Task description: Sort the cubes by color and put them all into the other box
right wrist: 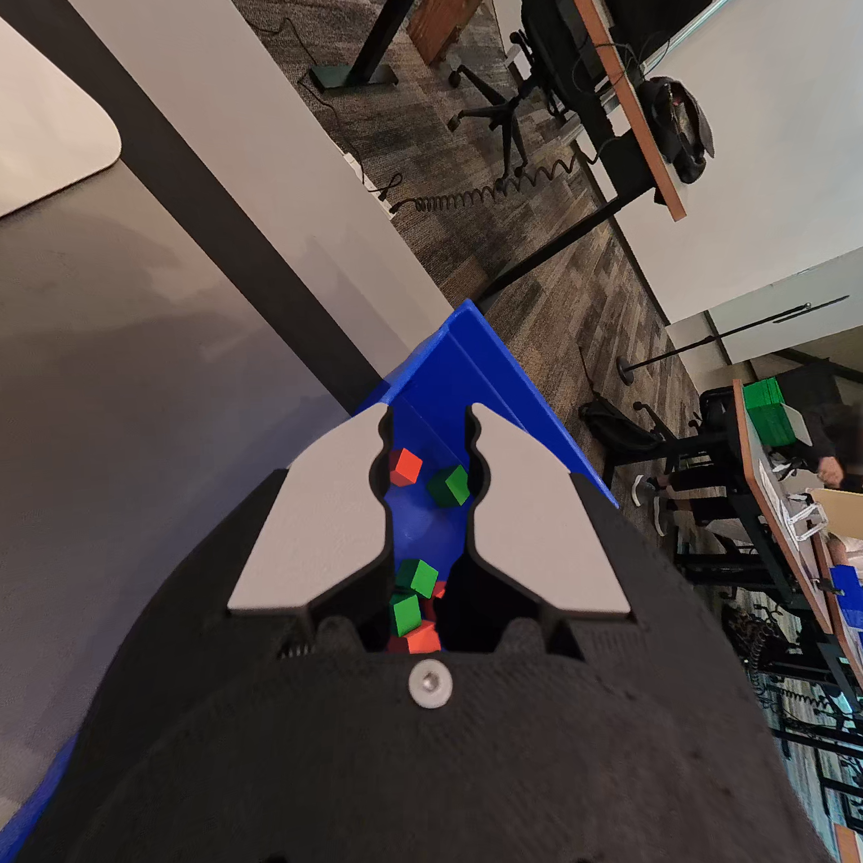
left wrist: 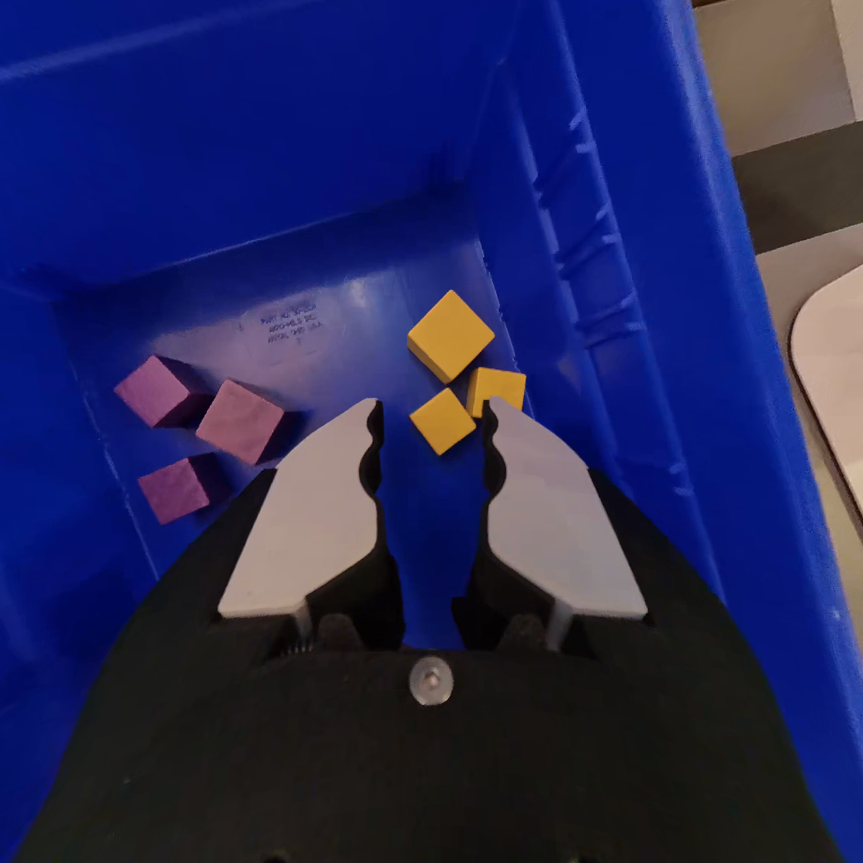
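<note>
**A:** Biggest thing first: the blue box fills the left wrist view, walls rising all round its floor. What's on that floor?

**B:** Two colour groups, well apart. Against the left wall of the box sit three purple cubes, two of them touching, the third just beside them. By the right wall, three yellow cubes cluster close together, the largest-looking one farthest from the camera.

**A:** And the left tongs?

**B:** Spread apart, hanging above the box floor with nothing clamped. The nearest yellow cube shows between the tips, but there's blue floor visible on its left side, so no squeeze. The right fingertip overlaps the third yellow cube in the view; whether it touches, I can't tell.

**A:** Over to the right wrist view.

**B:** A second blue box stands on the grey table, its corner poking out past the tips. The right tongs are apart too, nothing between the pads. Down inside that box, seen through the gap: a red cube with a green cube just beside it, and nearer the camera more green cubes heaped on red ones.
</note>
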A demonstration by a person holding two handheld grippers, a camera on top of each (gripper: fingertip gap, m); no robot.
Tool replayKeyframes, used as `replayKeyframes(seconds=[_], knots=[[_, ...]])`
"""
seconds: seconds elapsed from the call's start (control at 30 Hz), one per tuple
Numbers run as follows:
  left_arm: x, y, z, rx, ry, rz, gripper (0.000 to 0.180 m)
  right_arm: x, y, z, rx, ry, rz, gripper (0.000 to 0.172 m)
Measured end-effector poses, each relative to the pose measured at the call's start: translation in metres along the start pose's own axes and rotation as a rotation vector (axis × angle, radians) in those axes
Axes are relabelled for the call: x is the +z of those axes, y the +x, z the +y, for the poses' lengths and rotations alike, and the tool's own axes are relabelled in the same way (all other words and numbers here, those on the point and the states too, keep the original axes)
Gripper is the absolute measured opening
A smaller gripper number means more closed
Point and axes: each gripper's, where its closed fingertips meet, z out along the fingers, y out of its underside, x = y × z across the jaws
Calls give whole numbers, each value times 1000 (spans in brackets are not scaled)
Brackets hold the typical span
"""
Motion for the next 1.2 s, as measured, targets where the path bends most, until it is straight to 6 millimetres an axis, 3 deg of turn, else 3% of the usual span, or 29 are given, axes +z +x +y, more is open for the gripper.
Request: replayKeyframes(seconds=[0.13,0.2,0.33,0.57,0.87,1.0,1.2], knots=[[7,-2,-5,-51,10,13,40,2,-3,0,-10,-5,-5,29],[5,-6,-2,-57,-2,-2,31,3,-5,0,-20,-11,-3,29],[3,-15,8,-58,-46,-38,32,4,-6,3,-31,-24,-2,29],[6,-12,18,-104,-86,0,40,6,-8,3,-47,-31,-3,29],[3,-15,18,-74,-62,-7,26,4,-10,-2,-60,-18,-1,28],[-26,-12,2,-54,41,-8,26,-4,-5,-15,-54,38,20,29],[-102,21,-34,-13,293,75,25,-31,7,-54,-77,184,108,29]])
